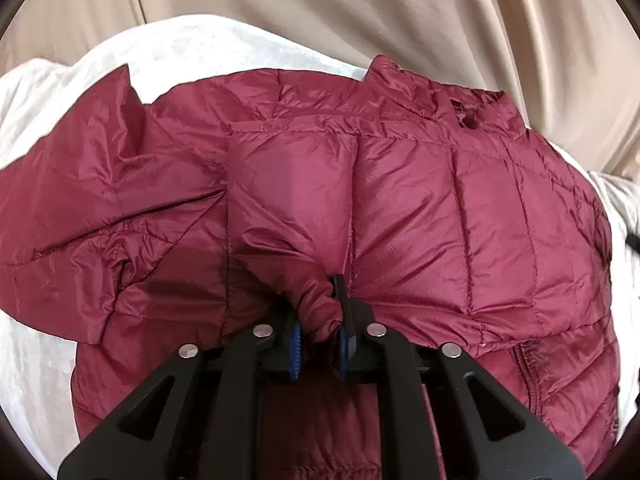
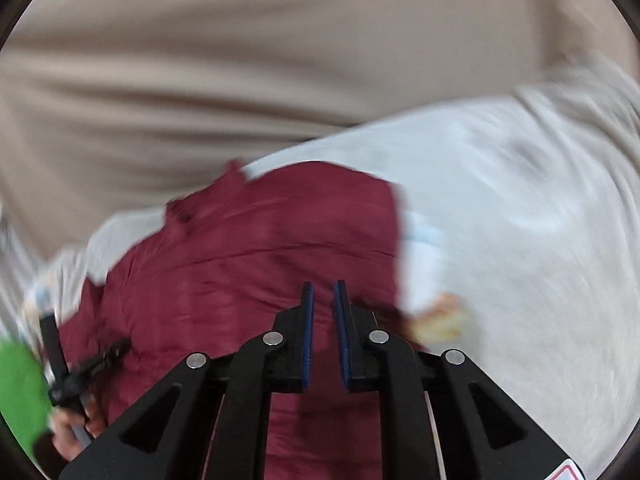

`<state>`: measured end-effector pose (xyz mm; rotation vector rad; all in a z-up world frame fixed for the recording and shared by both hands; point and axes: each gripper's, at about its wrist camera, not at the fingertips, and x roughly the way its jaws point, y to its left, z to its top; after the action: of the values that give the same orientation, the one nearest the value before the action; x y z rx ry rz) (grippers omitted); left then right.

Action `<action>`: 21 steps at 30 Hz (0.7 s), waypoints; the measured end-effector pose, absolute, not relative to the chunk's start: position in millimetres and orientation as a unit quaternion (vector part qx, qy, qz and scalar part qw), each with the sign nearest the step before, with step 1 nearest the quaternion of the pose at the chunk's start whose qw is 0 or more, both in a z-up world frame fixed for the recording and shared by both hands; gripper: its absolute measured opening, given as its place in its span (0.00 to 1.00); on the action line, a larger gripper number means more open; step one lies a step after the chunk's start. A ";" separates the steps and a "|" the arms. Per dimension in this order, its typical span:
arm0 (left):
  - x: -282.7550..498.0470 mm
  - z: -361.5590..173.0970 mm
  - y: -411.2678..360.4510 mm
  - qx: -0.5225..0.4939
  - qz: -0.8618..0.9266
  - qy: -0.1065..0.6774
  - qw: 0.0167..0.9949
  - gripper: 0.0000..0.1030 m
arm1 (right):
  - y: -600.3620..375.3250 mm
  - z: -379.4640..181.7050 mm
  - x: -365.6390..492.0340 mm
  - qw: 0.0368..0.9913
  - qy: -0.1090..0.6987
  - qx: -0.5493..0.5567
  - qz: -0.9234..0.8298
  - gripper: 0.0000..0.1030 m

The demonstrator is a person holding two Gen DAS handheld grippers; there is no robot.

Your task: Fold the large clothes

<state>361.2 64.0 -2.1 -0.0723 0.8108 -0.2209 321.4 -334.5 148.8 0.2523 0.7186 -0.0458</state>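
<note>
Quilted maroon jacket — glossy, bunched in left tool

puffer jacket: dark red, stitched in squares
blanket: white
sofa back: tan
gripper pads: blue

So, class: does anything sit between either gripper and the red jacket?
Nothing visible does. The left gripper has a bunch of the jacket pinched between its fingers. The right gripper is nearly shut just above the jacket, but blur hides whether it grips fabric.
</note>
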 end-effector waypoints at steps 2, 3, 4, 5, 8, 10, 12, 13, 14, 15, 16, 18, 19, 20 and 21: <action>359.5 -2.4 61.1 -0.024 -0.101 0.390 0.915 0.13 | -318.6 145.5 357.9 0.925 0.366 0.099 -0.011 0.12; 358.9 -2.7 62.4 -0.023 -0.101 0.390 0.915 0.14 | -318.2 138.5 377.7 0.919 0.381 0.096 -0.017 0.12; 358.5 -3.0 64.1 -0.026 -0.101 0.389 0.915 0.14 | -320.4 133.6 383.0 0.916 0.390 0.095 -0.026 0.11; 357.8 -3.3 65.5 -0.029 -0.102 0.389 0.915 0.16 | -337.0 124.6 395.6 0.910 0.399 0.098 -0.055 0.03; 356.5 -4.7 67.8 -0.038 -0.115 0.389 0.913 0.23 | -383.7 111.3 396.8 0.902 0.382 0.188 -0.069 0.00; 356.1 -5.6 63.3 -0.028 -0.115 0.387 0.914 0.25 | -402.3 115.4 384.1 0.900 0.365 0.221 -0.091 0.00; 356.4 -6.7 60.3 -0.020 -0.112 0.388 0.915 0.25 | -410.6 126.7 363.3 0.904 0.359 0.211 -0.101 0.00; 356.5 -7.1 60.1 -0.020 -0.112 0.388 0.915 0.25 | -410.0 129.9 353.1 0.905 0.363 0.199 -0.098 0.02; 356.8 -7.4 60.3 -0.021 -0.113 0.388 0.915 0.25 | -407.2 132.5 337.3 0.906 0.370 0.181 -0.092 0.15; 357.1 -7.5 61.1 -0.024 -0.115 0.388 0.914 0.25 | -404.7 132.8 321.9 0.908 0.375 0.167 -0.085 0.25; 357.1 -7.7 61.9 -0.027 -0.116 0.388 0.914 0.25 | -404.3 131.0 312.5 0.908 0.379 0.163 -0.076 0.31; 357.5 -8.0 62.6 -0.031 -0.118 0.389 0.913 0.25 | -404.6 119.8 286.7 0.900 0.400 0.168 -0.048 0.58; 357.2 -8.0 62.5 -0.031 -0.118 0.389 0.913 0.25 | -403.6 108.8 276.7 0.888 0.422 0.179 -0.029 0.58; 356.9 -8.1 62.6 -0.030 -0.118 0.388 0.914 0.23 | -402.9 102.0 271.9 0.883 0.432 0.183 -0.020 0.58; 357.5 -7.9 62.1 -0.030 -0.116 0.388 0.914 0.17 | -399.6 95.5 269.1 0.879 0.439 0.183 -0.012 0.58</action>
<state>357.5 62.1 -7.9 -0.0620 0.7997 -0.2394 269.1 -399.6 95.5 0.3810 0.9156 -0.0254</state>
